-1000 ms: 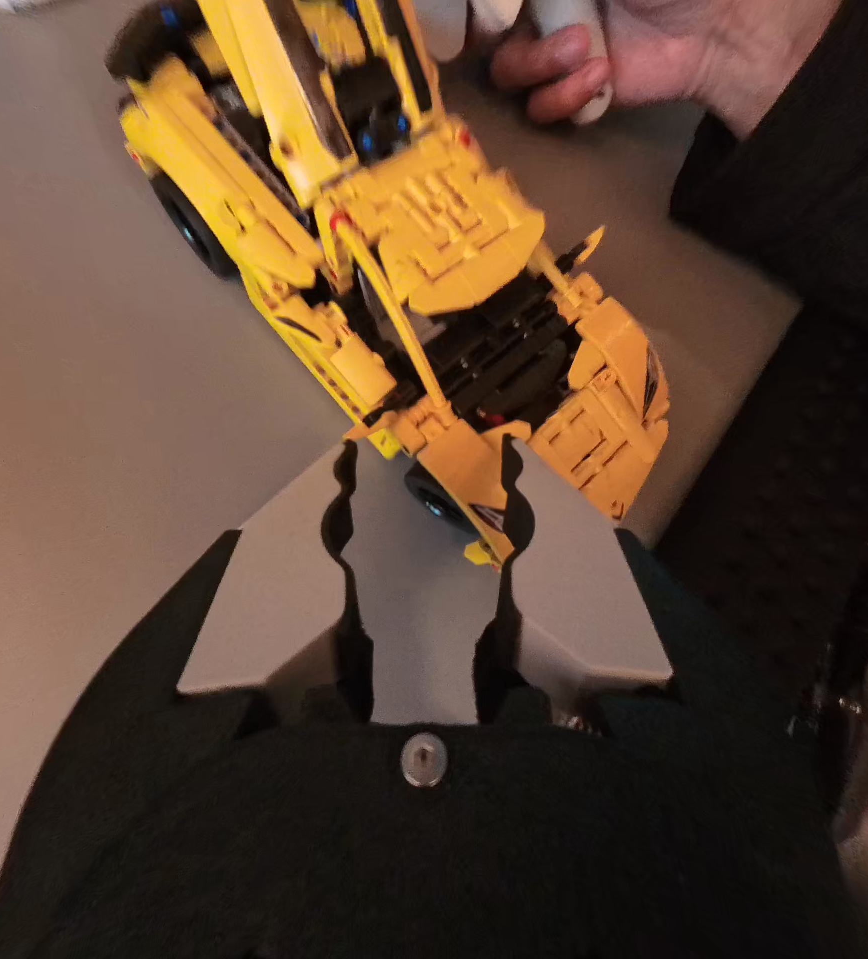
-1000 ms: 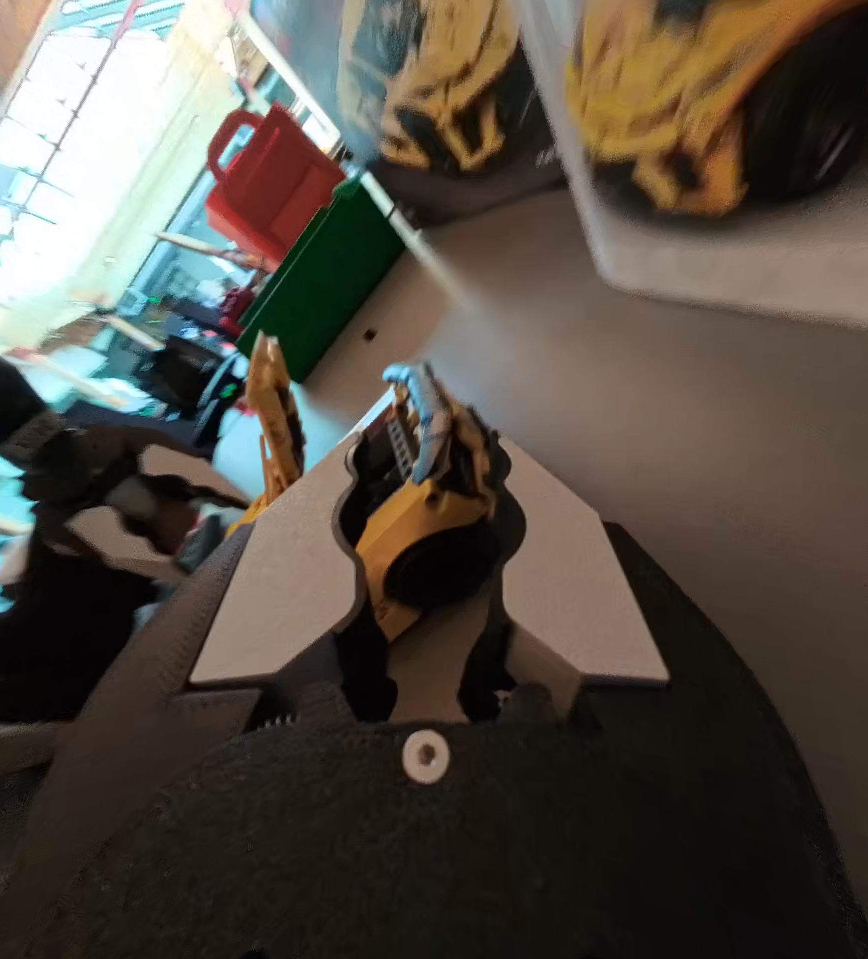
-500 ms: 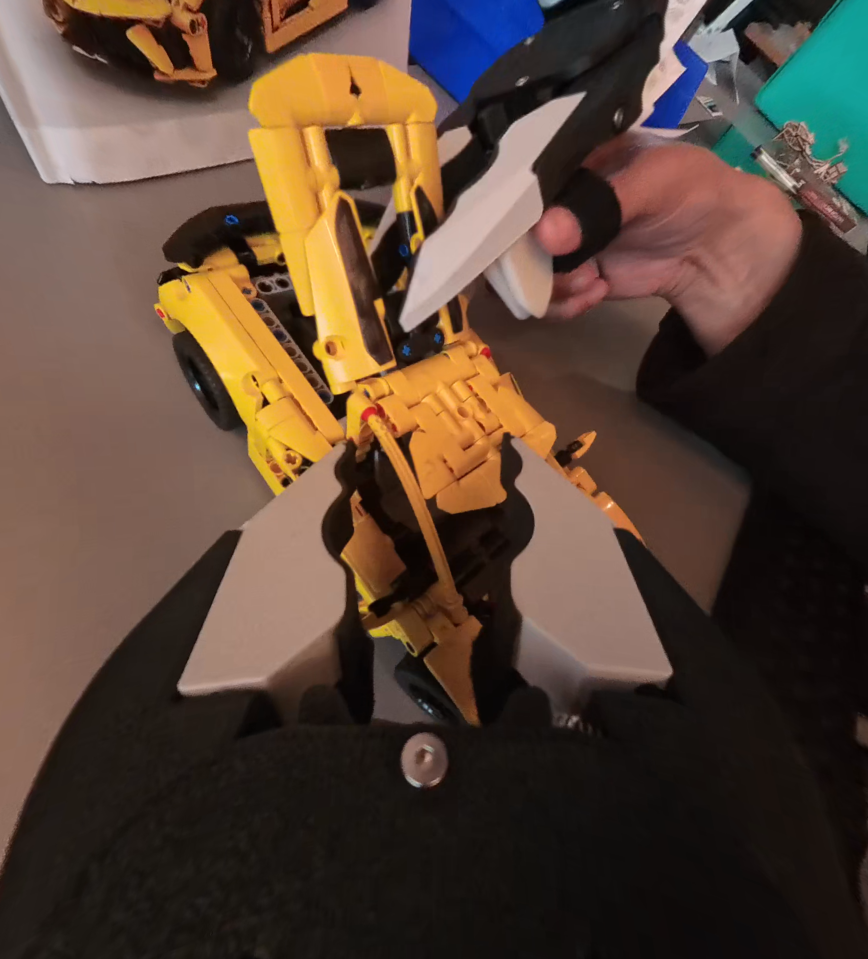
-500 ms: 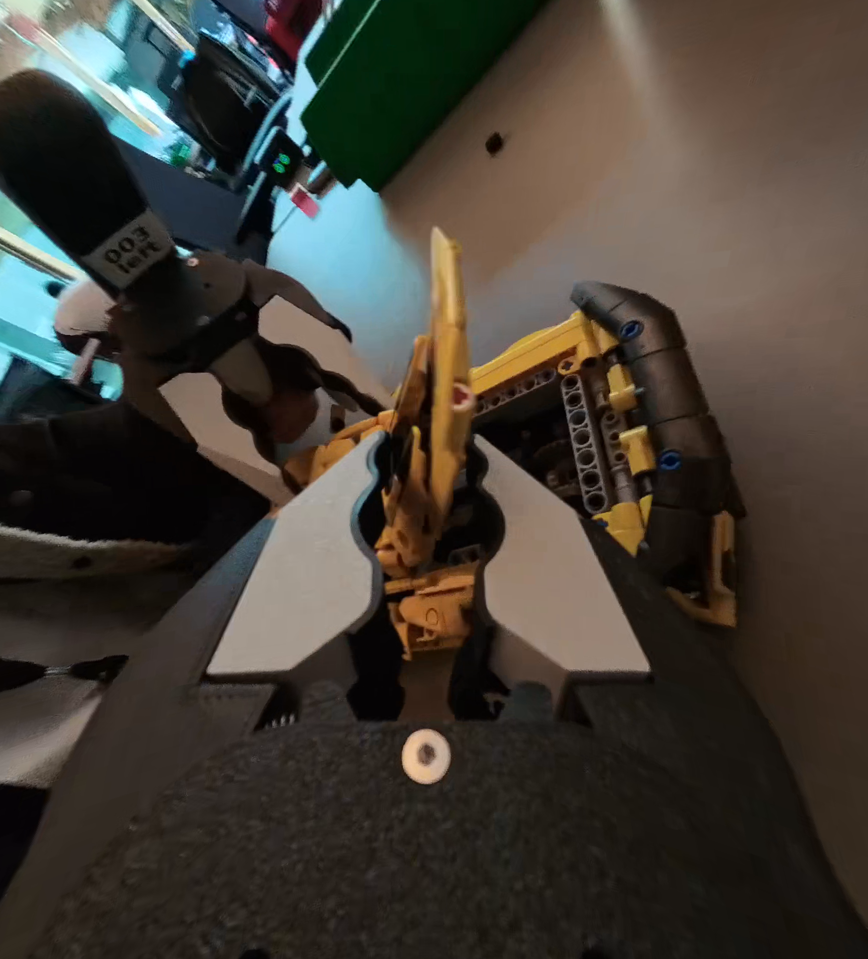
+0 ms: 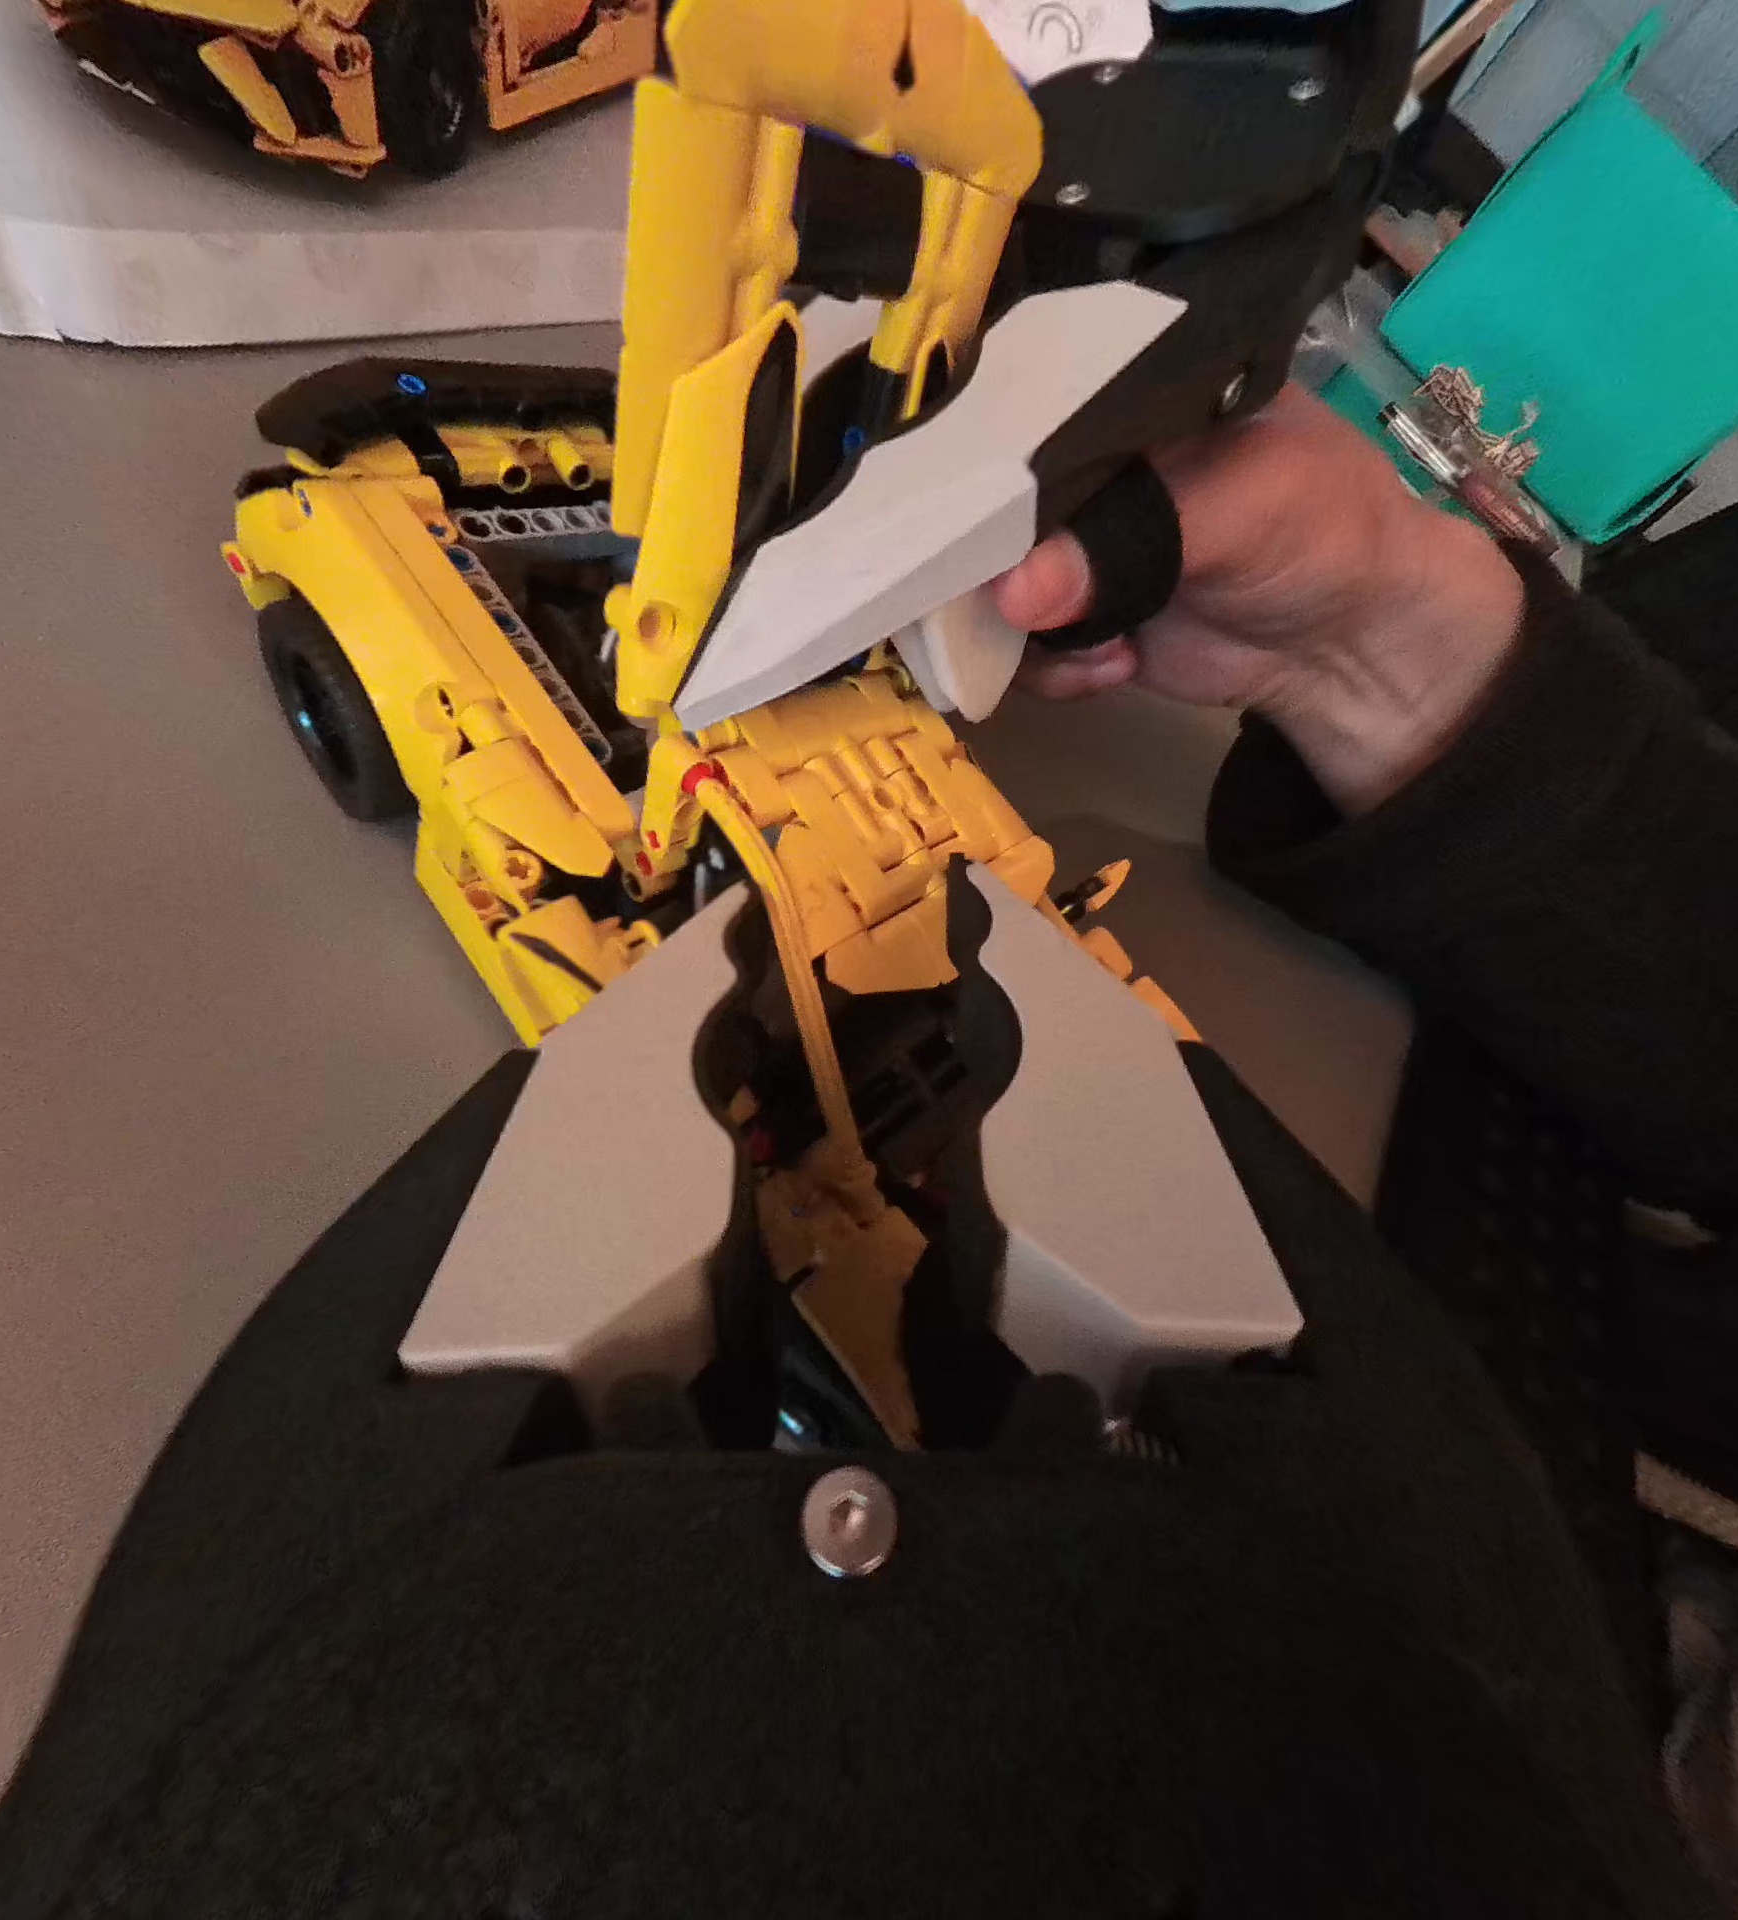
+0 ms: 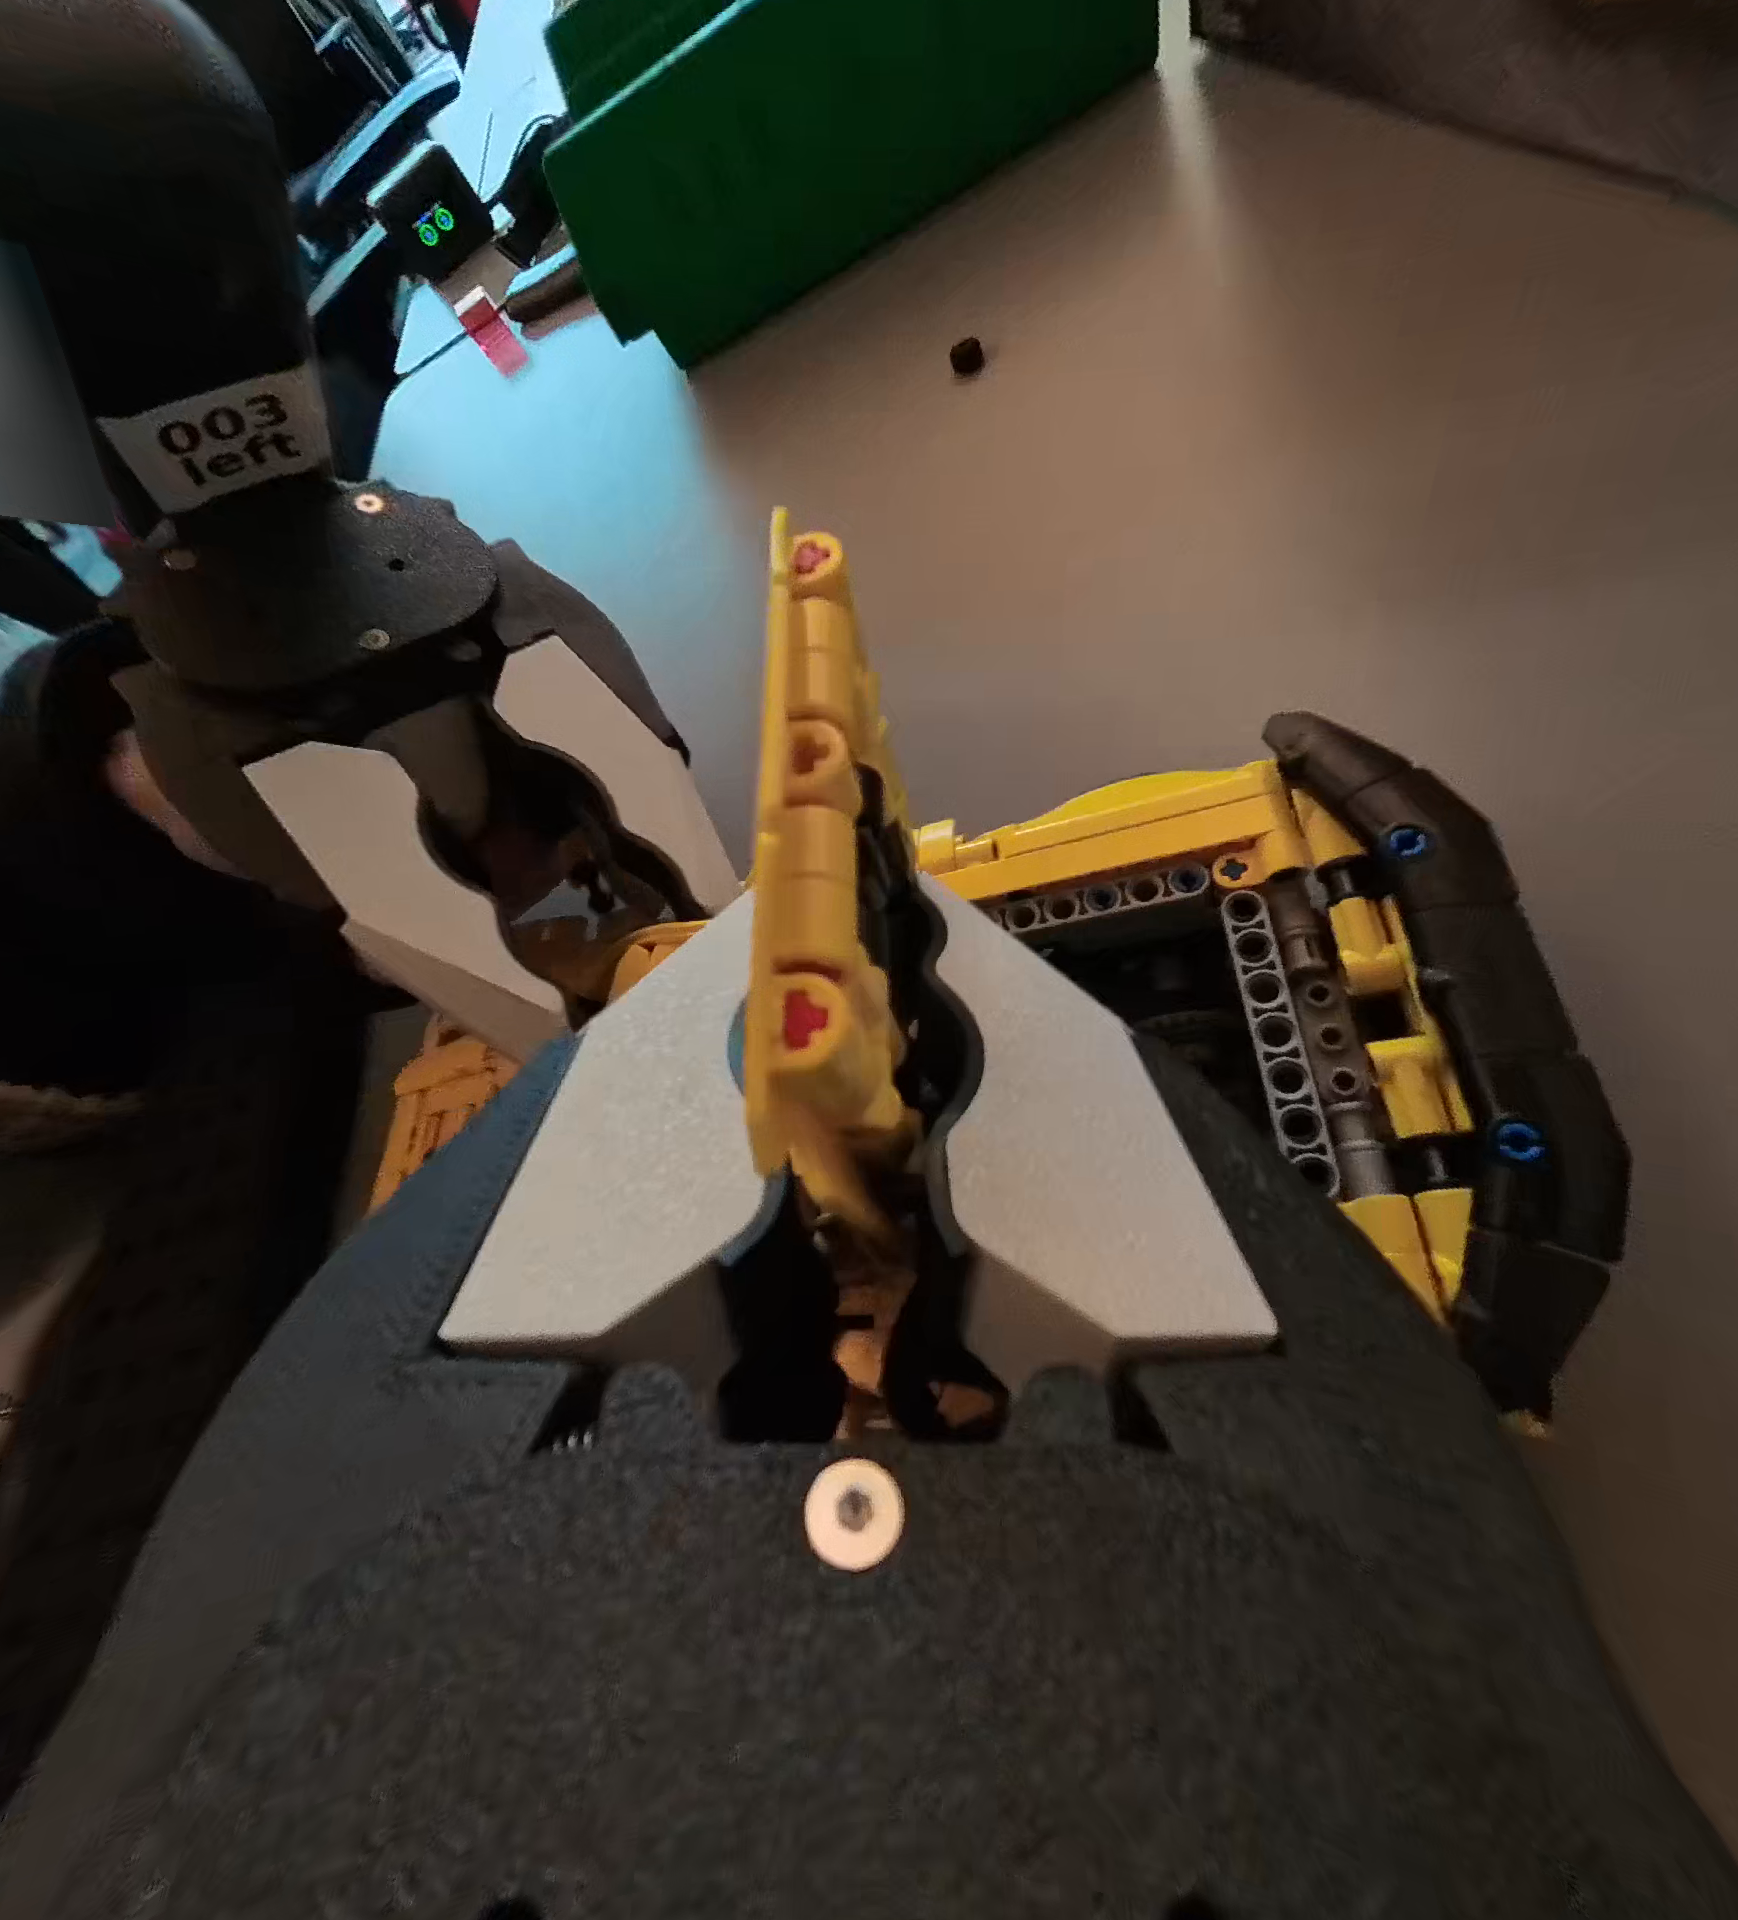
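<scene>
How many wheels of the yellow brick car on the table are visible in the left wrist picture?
1. A black wheel sits at the rear left side of the yellow brick car. Others may be hidden behind the car body and the left gripper.

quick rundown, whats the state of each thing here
yellow brick-built car: on its wheels on the grey table
car door: swung up, open
right gripper: shut on the raised door
left gripper: open, fingers either side of the car's front end
green box: lying on the table, closed
</scene>
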A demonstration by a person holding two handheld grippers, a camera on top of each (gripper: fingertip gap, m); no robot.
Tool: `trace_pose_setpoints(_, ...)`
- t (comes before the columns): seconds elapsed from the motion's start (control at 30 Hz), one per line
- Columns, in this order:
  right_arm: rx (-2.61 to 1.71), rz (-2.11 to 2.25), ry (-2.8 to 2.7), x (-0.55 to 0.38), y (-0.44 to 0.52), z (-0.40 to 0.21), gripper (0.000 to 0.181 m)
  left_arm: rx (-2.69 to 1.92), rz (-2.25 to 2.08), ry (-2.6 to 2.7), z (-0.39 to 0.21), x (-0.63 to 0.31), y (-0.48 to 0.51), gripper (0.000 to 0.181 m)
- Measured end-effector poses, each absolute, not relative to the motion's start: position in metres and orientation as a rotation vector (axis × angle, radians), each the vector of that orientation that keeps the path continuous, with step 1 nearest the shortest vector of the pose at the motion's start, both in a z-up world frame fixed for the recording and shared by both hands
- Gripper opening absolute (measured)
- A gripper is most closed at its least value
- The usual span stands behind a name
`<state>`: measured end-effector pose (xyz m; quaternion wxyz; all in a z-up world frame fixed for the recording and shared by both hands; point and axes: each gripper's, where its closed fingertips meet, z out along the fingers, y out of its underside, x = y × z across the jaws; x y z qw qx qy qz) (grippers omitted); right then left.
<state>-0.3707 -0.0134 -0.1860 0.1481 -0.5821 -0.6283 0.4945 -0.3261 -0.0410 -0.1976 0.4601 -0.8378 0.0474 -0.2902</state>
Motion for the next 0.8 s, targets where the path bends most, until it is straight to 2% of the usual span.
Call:
trace_pose_setpoints(0.17, -1.615, 1.610, -1.621, -0.372, -0.003, -0.166, 0.014, -2.046, -0.770, 0.077, -0.198, -0.330, -0.040, 0.033)
trace_pose_setpoints(0.43, -1.734, 1.636, -1.641, -0.371, 0.000, -0.173, 0.016, -2.041, -0.815, 0.063, -0.198, -0.330, -0.040, 0.031)
trace_pose_setpoints(0.5, -1.745, 1.508, -1.666, -0.366, 0.010, -0.180, 0.037, -2.042, -0.813, 0.055, -0.198, -0.332, -0.040, 0.031)
trace_pose_setpoints(0.53, -1.706, 1.459, -1.692, -0.359, 0.014, -0.180, 0.037, -2.041, -0.825, 0.054, -0.198, -0.331, -0.040, 0.031)
trace_pose_setpoints(0.57, -1.670, 1.469, -1.716, -0.352, 0.012, -0.178, 0.032, -2.042, -0.828, 0.056, -0.198, -0.331, -0.040, 0.031)
trace_pose_setpoints(0.63, -1.651, 1.439, -1.742, -0.344, 0.012, -0.182, 0.031, -2.043, -0.820, 0.061, -0.198, -0.331, -0.040, 0.031)
trace_pose_setpoints(0.7, -1.626, 1.412, -1.749, -0.345, 0.011, -0.185, 0.020, -2.044, -0.829, 0.059, -0.198, -0.331, -0.040, 0.031)
trace_pose_setpoints(0.8, -1.584, 1.437, -1.774, -0.345, 0.009, -0.179, 0.016, -2.041, -0.836, 0.050, -0.199, -0.331, -0.040, 0.031)
